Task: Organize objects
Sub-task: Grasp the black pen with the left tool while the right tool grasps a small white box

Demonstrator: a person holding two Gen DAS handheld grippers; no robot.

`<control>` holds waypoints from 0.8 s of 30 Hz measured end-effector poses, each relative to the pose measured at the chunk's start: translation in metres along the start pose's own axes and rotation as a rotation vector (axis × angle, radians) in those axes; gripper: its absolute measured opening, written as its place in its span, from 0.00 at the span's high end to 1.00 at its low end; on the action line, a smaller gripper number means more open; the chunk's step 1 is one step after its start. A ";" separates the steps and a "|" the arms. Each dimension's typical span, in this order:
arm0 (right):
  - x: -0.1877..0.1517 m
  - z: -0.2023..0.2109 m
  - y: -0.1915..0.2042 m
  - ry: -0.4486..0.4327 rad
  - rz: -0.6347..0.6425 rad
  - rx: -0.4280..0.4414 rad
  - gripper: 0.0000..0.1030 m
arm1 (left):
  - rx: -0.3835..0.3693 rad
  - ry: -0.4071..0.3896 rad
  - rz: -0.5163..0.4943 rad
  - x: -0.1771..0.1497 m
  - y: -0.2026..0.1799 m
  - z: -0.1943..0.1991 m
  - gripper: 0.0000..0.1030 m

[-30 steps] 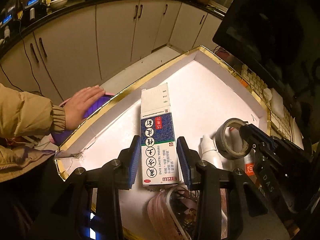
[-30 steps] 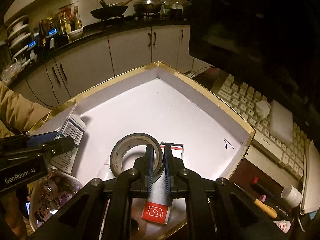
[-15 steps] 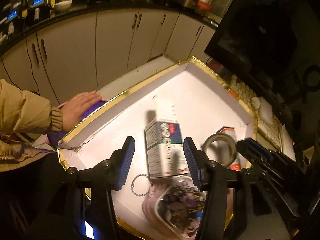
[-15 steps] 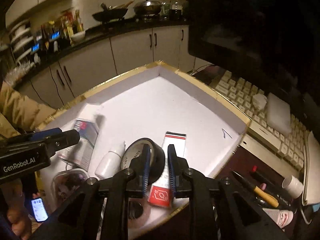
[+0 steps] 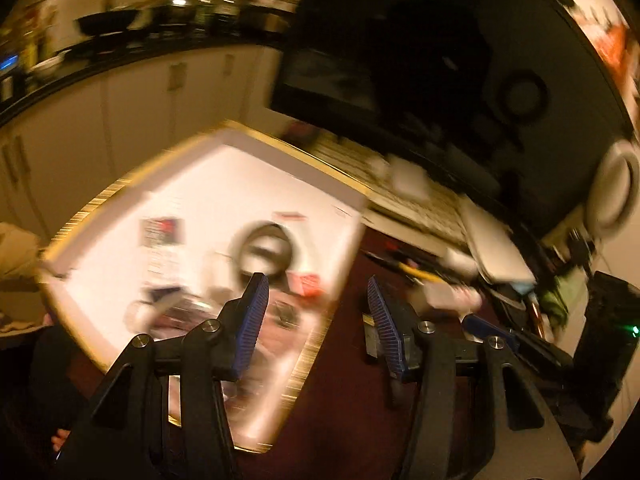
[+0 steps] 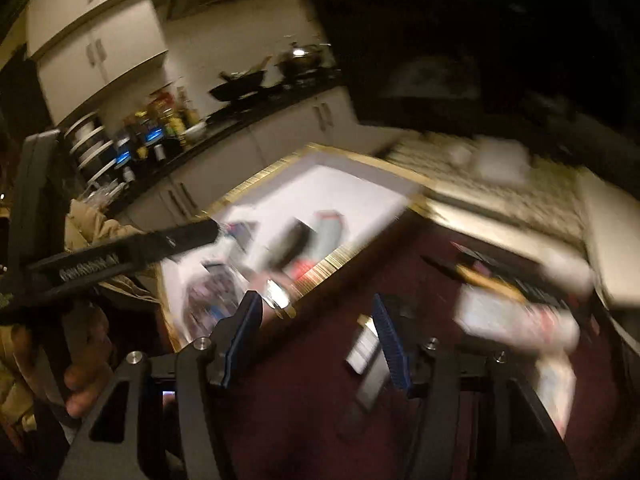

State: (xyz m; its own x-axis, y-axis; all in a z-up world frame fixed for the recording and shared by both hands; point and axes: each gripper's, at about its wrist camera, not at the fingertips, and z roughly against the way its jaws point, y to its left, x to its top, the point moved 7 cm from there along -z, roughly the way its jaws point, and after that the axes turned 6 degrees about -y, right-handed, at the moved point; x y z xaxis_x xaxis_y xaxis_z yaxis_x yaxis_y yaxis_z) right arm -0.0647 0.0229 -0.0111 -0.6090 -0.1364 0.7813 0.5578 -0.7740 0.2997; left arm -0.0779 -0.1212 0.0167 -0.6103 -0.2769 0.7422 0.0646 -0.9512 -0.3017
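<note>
Both pairs of fingers stand apart with nothing between them. On the left gripper [image 5: 316, 304] the blue ribbed pads [image 5: 253, 312] are spread, and only the dark red tabletop [image 5: 344, 412] and the near corner of the tray show through the gap. The right gripper [image 6: 318, 336] has its jaws opening, wide already, over the same dark red surface; a small dark flat object [image 6: 366, 354], too blurred to name, lies just beside its right-hand pad.

The task's things lie ahead of the fingers and to their left, in the white tray with the gold rim [image 5: 120, 188]. In the left wrist view the roll of dark tape [image 5: 266, 250] sits just beyond the left finger's tip, partly on a red-and-white tube [image 5: 306, 282]; a printed carton [image 5: 160, 240] lies further left, and a clear plastic container [image 5: 280, 320] shows behind the left finger, all smeared by motion blur. The right wrist view shows the tray [image 6: 360, 158] up and to the left, well clear of the jaws, with the left gripper's black body [image 6: 120, 258] reaching across its near side.

A keyboard [image 6: 500, 196] and pens [image 6: 476, 274] lie to the right.
</note>
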 end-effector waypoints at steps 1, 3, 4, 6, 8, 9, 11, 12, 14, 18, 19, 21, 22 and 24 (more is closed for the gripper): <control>-0.007 0.010 -0.016 -0.006 -0.031 -0.035 0.44 | -0.008 0.017 -0.016 -0.004 -0.009 -0.005 0.50; -0.018 0.030 -0.047 -0.017 -0.089 -0.107 0.44 | -0.021 0.072 -0.046 -0.016 -0.029 -0.017 0.50; -0.022 0.036 -0.058 -0.023 -0.107 -0.137 0.44 | -0.033 0.096 -0.056 -0.021 -0.036 -0.022 0.50; -0.029 0.051 -0.083 -0.033 -0.135 -0.215 0.44 | -0.049 0.140 -0.093 -0.035 -0.054 -0.029 0.50; -0.033 0.057 -0.098 -0.039 -0.142 -0.251 0.44 | -0.051 0.162 -0.138 -0.047 -0.069 -0.034 0.50; -0.035 0.059 -0.105 -0.042 -0.153 -0.268 0.44 | -0.046 0.177 -0.162 -0.052 -0.075 -0.037 0.50; -0.037 0.061 -0.113 -0.049 -0.168 -0.278 0.44 | -0.032 0.206 -0.201 -0.063 -0.081 -0.039 0.50; -0.038 0.058 -0.115 -0.045 -0.161 -0.289 0.44 | -0.022 0.218 -0.220 -0.067 -0.084 -0.041 0.50; -0.041 0.052 -0.115 -0.029 -0.145 -0.302 0.44 | -0.006 0.233 -0.234 -0.076 -0.085 -0.042 0.50; -0.047 0.039 -0.124 0.012 -0.166 -0.304 0.44 | -0.001 0.249 -0.214 -0.085 -0.080 -0.044 0.50; -0.048 0.035 -0.126 0.023 -0.167 -0.309 0.45 | 0.002 0.253 -0.209 -0.086 -0.078 -0.046 0.50; -0.050 0.032 -0.127 0.034 -0.159 -0.328 0.45 | 0.007 0.270 -0.203 -0.088 -0.076 -0.049 0.50; -0.051 0.031 -0.128 0.035 -0.154 -0.337 0.47 | 0.007 0.272 -0.202 -0.089 -0.076 -0.051 0.50; -0.053 0.029 -0.129 0.041 -0.147 -0.355 0.53 | 0.010 0.273 -0.203 -0.090 -0.077 -0.055 0.50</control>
State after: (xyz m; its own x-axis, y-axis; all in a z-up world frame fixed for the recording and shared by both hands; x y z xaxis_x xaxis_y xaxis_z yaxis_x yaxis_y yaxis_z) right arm -0.0879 0.1482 -0.0748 -0.6940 -0.0267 0.7195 0.2369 -0.9521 0.1932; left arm -0.0713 -0.0155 -0.0595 -0.8001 -0.0360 0.5988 -0.0734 -0.9848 -0.1573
